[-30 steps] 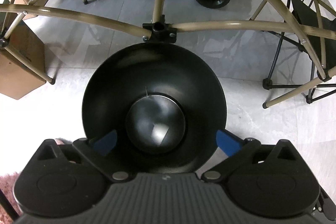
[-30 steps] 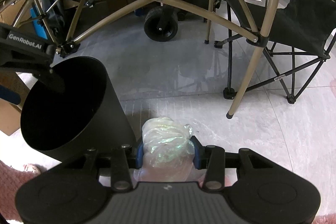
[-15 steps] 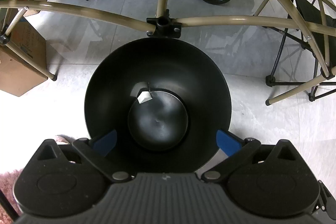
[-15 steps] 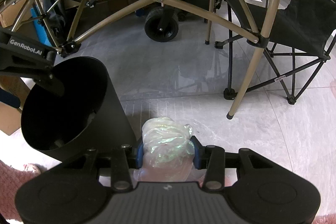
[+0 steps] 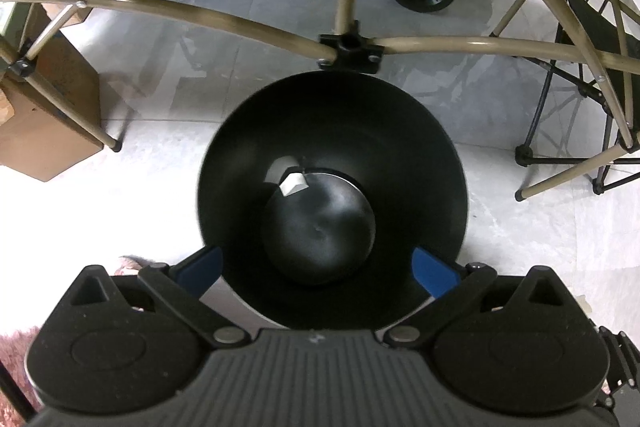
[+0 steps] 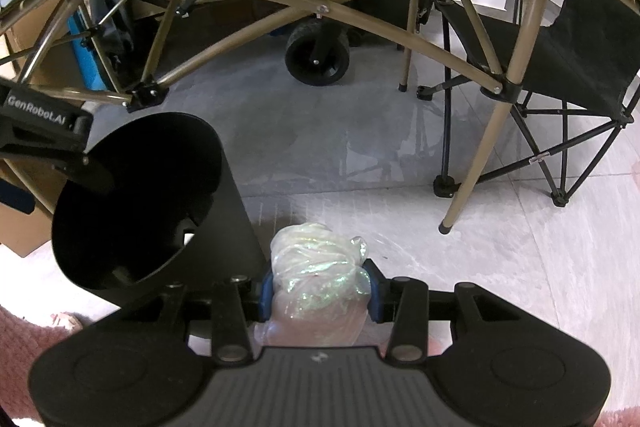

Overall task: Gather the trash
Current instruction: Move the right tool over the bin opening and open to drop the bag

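Observation:
A black trash bin (image 5: 332,115) stands on the floor right below my left gripper (image 5: 316,267). That gripper is open, its blue pads (image 5: 200,269) spread wide at the near rim with nothing between them. A small white scrap (image 5: 293,183) lies at the edge of the bin's bottom. In the right wrist view the bin (image 6: 224,211) is at the left, with a left finger (image 6: 94,177) over its rim. My right gripper (image 6: 318,285) is shut on a crumpled, shiny clear plastic bag (image 6: 316,267), just right of the bin.
Tan metal frame tubes (image 5: 240,23) arch over and behind the bin. A black folding chair (image 6: 560,67) stands at the right, a black wheel (image 6: 318,61) behind, and a cardboard box (image 5: 48,115) at the left. A pink rug (image 6: 24,331) lies at the near left on grey tiles.
The white scrap dropped through the bin and came to rest at the bottom's far-left edge. The right gripper and its bag stayed still.

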The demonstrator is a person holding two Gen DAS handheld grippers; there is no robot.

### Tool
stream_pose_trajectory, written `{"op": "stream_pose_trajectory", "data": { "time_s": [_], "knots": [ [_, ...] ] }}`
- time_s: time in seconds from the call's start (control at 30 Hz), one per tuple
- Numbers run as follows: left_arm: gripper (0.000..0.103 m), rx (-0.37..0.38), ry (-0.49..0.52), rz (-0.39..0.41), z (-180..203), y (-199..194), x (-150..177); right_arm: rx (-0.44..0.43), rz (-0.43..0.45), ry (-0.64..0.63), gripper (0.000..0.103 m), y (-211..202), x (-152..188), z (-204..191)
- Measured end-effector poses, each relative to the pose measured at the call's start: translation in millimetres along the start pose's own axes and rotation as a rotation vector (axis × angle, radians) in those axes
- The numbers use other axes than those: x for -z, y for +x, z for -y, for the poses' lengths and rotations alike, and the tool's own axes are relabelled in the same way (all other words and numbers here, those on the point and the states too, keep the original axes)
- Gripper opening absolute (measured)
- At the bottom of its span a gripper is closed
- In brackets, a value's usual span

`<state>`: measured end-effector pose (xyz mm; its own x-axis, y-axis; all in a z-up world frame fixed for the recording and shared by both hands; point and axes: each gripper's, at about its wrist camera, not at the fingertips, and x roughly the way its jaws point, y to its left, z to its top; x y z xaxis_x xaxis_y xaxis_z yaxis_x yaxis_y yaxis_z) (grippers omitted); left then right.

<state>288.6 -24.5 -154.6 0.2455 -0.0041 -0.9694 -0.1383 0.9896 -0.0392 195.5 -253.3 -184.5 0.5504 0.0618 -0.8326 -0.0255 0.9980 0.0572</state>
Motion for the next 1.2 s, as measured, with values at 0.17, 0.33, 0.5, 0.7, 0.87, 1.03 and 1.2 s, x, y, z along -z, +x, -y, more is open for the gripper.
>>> {"op": "stream_pose_trajectory", "data": {
  "time_s": [0.17, 0.33, 0.5, 0.7, 0.87, 1.03, 1.2],
  "knots": [
    [0.103, -0.019, -0.004, 0.007, -16, -1, 2, -0.025, 0.003, -0.008, 0.042, -5, -4, -12],
    [0.103, -0.028, -0.011, 0.031, -37, -8, 6, -0.071, 0.013, -0.002, 0.042, -14, -12, -28],
    [0.103, -0.037, -0.032, 0.058, -60, -14, 7, -0.098, 0.024, -0.015, 0.042, -20, -21, -46],
    [0.103, -0.042, -0.061, 0.088, -90, -22, 12, -0.128, 0.018, -0.041, 0.042, -22, -31, -72],
    [0.103, -0.062, -0.105, 0.103, -115, -24, 16, -0.147, -0.005, -0.051, 0.042, -18, -43, -96],
    [0.103, -0.059, -0.143, 0.103, -138, -26, 18, -0.156, -0.030, -0.079, 0.042, -10, -54, -125],
    [0.103, -0.053, -0.174, 0.097, -157, -25, 20, -0.147, -0.055, -0.106, 0.042, 0, -62, -151]
  ]
}}
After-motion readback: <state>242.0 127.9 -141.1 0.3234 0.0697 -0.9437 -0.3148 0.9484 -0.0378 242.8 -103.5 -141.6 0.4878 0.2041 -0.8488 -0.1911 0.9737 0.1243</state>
